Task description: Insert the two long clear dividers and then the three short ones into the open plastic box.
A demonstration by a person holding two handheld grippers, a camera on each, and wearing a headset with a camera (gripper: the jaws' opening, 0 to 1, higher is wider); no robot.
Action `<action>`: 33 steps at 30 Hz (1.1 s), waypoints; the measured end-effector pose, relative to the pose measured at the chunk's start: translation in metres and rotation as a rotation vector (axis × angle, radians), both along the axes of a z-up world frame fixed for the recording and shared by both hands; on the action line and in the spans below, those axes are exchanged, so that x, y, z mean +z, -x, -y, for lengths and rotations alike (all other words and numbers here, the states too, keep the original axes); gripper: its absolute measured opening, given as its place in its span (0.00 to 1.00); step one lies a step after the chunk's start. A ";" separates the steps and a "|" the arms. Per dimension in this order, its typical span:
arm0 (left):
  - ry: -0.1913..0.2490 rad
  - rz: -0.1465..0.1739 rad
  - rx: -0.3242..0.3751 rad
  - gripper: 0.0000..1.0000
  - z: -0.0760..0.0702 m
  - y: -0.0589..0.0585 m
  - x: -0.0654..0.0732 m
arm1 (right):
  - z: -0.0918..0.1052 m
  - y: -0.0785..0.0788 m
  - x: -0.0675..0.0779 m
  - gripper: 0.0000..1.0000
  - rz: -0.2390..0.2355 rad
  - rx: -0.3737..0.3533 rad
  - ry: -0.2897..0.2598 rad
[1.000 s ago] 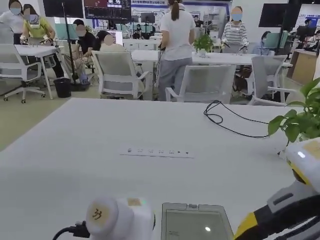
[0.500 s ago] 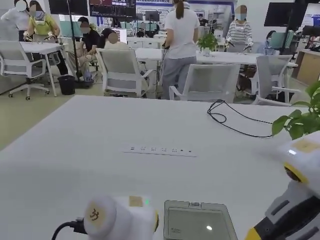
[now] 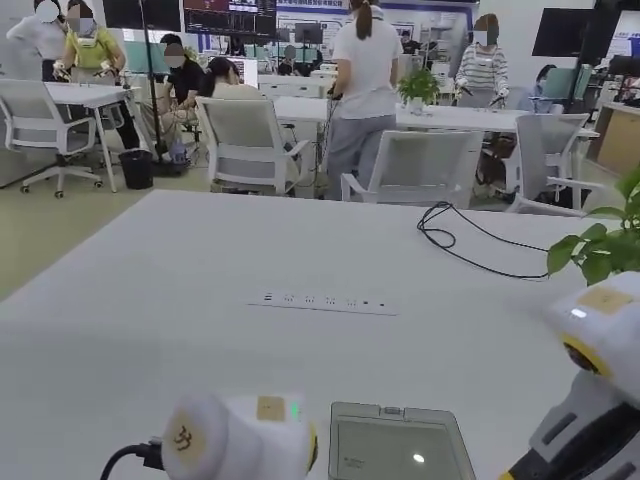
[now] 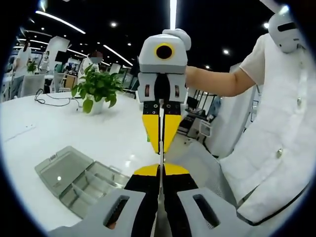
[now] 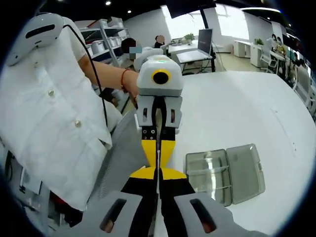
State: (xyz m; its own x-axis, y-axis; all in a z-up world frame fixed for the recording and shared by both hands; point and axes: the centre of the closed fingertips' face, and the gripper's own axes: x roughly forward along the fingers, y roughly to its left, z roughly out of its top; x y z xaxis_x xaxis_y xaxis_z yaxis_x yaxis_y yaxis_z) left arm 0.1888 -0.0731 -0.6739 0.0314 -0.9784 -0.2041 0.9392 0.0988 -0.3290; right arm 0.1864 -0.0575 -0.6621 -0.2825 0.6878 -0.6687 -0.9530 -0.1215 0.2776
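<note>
Left gripper view: left gripper (image 4: 159, 172) and right gripper (image 4: 160, 148), jaws closed, are facing tip-to-tip; open clear plastic box (image 4: 79, 180) is lying apart, at view-left.

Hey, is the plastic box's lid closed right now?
No, the plastic box lies with its lid swung open flat beside it.

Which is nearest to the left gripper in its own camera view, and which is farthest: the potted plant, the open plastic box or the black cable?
1. The plastic box: nearest, lying open low on the left, just beside the left gripper.
2. The potted plant: farther back, left of centre.
3. The black cable: farthest, beyond the plant at the far left.
</note>
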 end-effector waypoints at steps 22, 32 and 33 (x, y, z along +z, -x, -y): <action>-0.011 0.010 0.005 0.00 -0.003 0.003 -0.002 | -0.003 0.002 -0.002 0.03 -0.011 -0.012 -0.002; -0.016 0.012 0.032 0.04 -0.008 0.000 -0.001 | -0.005 0.002 0.002 0.03 -0.005 -0.013 -0.011; -0.019 0.014 0.036 0.04 -0.009 0.000 -0.001 | -0.005 0.002 0.002 0.03 -0.003 -0.014 -0.013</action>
State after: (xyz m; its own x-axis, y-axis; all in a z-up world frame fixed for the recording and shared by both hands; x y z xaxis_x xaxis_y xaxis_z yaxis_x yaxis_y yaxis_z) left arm 0.1889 -0.0637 -0.6753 0.0699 -0.9725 -0.2222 0.9394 0.1391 -0.3133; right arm 0.1845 -0.0526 -0.6597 -0.2752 0.7002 -0.6587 -0.9536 -0.1121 0.2793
